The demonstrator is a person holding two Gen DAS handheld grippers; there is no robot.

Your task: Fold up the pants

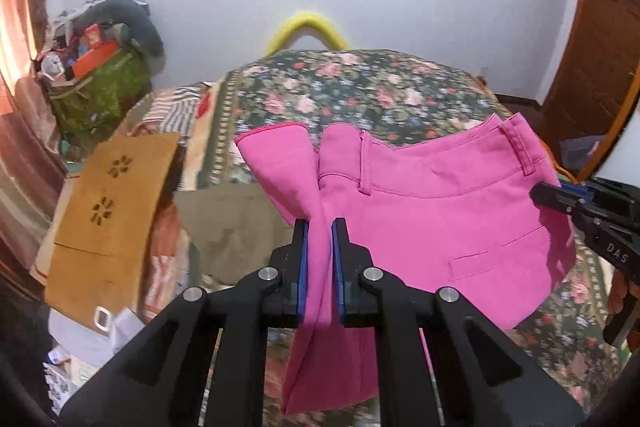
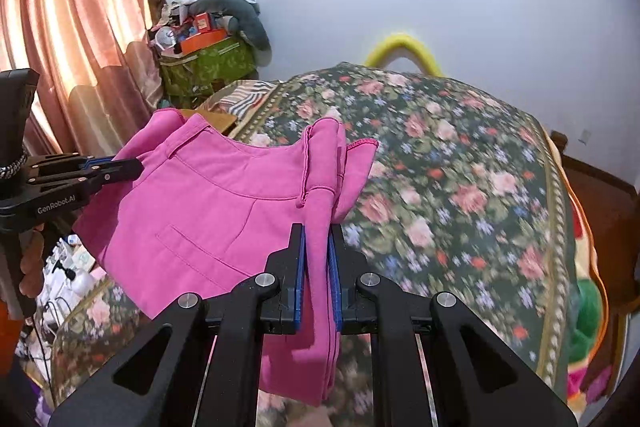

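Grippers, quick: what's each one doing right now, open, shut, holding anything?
Left gripper: shut on the pink pants, pinching a bunched fold of the fabric.
Right gripper: shut on the pink pants too, clamping another bunched part.

Bright pink pants (image 1: 432, 211), bunched, lifted and spread above the floral bedspread (image 1: 360, 87), pocket side up.
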